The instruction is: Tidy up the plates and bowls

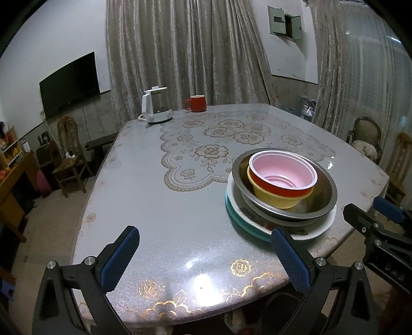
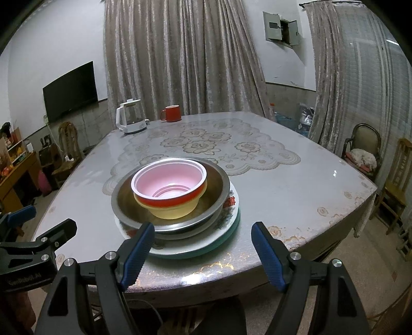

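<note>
We judge stacking done: red-rimmed pink bowl point(image 2: 168, 184) nests in yellow bowl point(image 2: 172, 210), steel bowl point(image 2: 123, 203), on plates point(image 2: 190, 247); left gripper point(image 1: 206, 260) and right gripper point(image 2: 203, 255) spread, empty.

Background items, room and far end of surface.
White electric kettle point(image 1: 156, 106) and red mug point(image 1: 196, 103) stand near each other at the far edge of the surface point(image 1: 159, 206), which carries a lace-pattern floral mat point(image 1: 219, 139). Dark TV point(image 1: 69, 83) on left wall; beige curtains point(image 1: 180, 51) behind; wooden chair point(image 1: 67, 154) at left; wall cabinet point(image 1: 284, 23) with its door open.
</note>
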